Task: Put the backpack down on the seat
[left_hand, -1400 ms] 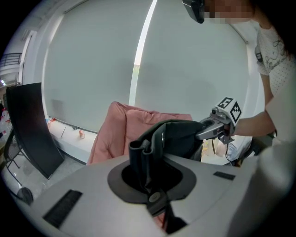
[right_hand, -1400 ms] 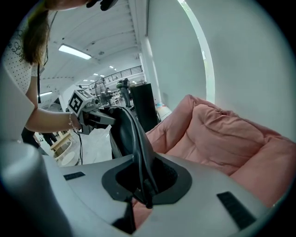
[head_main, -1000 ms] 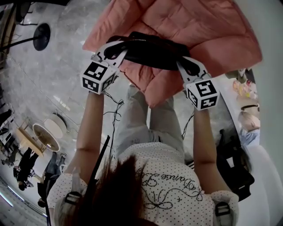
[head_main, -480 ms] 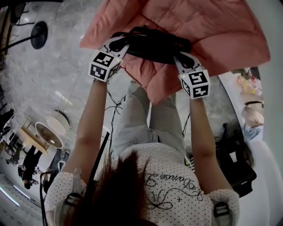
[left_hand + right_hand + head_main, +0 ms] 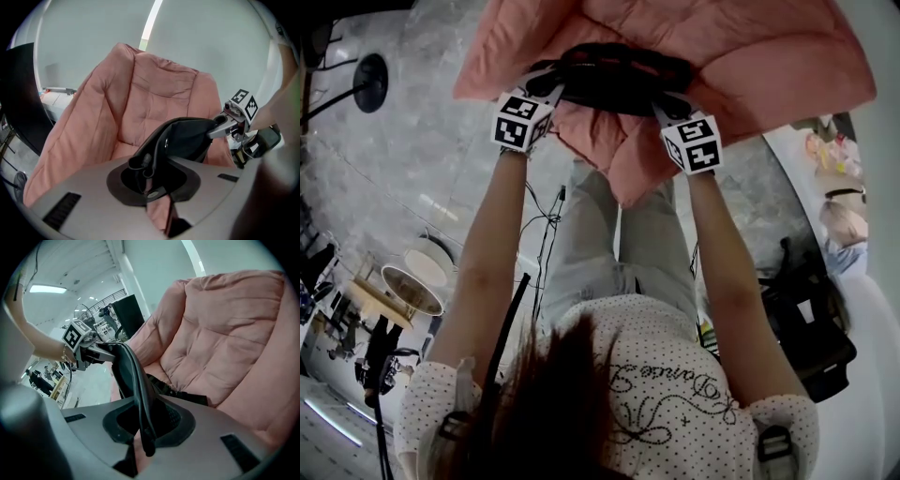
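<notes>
A black backpack (image 5: 614, 80) hangs over the seat of a pink cushioned armchair (image 5: 750, 56), held between both grippers. My left gripper (image 5: 551, 86) grips its left end; its jaws are opening, with the bag's edge (image 5: 187, 138) still running between them. My right gripper (image 5: 667, 101) is shut on the bag's right end. In the left gripper view the fabric enters that gripper (image 5: 150, 180), with the right gripper (image 5: 229, 124) beyond. In the right gripper view a strap (image 5: 133, 376) passes through that gripper (image 5: 143, 427). Loose straps lie on the seat cushion (image 5: 187, 394).
The person's legs stand just before the chair's front edge. Cables (image 5: 546, 225) trail on the marble floor. A round black stand base (image 5: 370, 80) is at far left, a round table (image 5: 412, 281) at lower left, a black bag (image 5: 806, 328) at right.
Both grippers have carried the backpack forward, farther over the pink seat, and have drawn a little closer together. Both arms are more stretched out.
</notes>
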A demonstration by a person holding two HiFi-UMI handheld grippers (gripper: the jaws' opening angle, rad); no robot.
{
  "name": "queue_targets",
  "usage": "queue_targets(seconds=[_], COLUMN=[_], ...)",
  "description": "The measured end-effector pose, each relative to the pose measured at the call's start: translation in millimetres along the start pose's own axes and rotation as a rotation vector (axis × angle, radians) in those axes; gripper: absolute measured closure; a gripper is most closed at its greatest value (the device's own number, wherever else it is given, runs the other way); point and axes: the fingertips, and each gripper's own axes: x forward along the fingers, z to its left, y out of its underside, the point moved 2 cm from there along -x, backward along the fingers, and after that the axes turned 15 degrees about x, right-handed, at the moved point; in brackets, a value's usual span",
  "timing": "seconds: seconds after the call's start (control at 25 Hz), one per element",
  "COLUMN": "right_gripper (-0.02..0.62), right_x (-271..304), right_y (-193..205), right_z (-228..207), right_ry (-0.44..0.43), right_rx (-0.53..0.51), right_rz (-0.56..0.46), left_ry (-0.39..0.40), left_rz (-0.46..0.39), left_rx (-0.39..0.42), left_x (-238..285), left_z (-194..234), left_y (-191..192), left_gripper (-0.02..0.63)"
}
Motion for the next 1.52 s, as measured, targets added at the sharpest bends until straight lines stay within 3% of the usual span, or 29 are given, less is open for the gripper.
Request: queue_targets(seconds=[0.16, 0.32, 0.48, 0.72, 0.92, 1.12, 1.28, 1.52], right_gripper=[0.538, 0.537, 0.535, 0.529, 0.518, 0.508, 0.445, 0.423], right_x=[20.4, 29.8, 33.0, 35.9, 36.5, 39.1, 36.1, 24.1], right_y=[26.7, 39.1, 46.4, 48.5, 48.2, 45.8, 44.0, 38.9], right_z=[-4.2, 6.5, 10.6, 10.2, 15.2, 14.0, 18.9, 26.0], right_ry=[-0.001, -0.008, 0.0, 0.013, 0.017, 0.024, 0.002, -0.001], right_rx=[-0.017, -0.068, -0.117, -0.125, -0.112, -0.116, -0.089, -0.098], right_rz=[0.078, 0.133, 0.155, 0.152, 0.156, 0.163, 0.167, 0.168], left_ry=[0.031, 0.035, 0.029, -0.046, -0.126, -0.235, -0.25, -0.278], left_rz=[0.084, 0.115, 0.14, 0.23, 0.265, 0.273, 0.243, 0.185], left_rx=[-0.058, -0.148, -0.189, -0.109, -0.112, -0.128, -0.161, -0.178], left_x=[22.5, 24.7, 25.3, 27.5, 17.1, -3.4, -20.8, -46.0], left_z=[-8.8, -14.5, -20.3, -14.9, -8.0, 5.2, 4.4, 0.6], left_y=[36.3, 66.8, 81.8, 89.4, 94.3, 103.7, 106.1, 94.1], left_gripper=[0.54, 0.534, 0.52, 0.474, 0.42, 0.376, 0.376, 0.376])
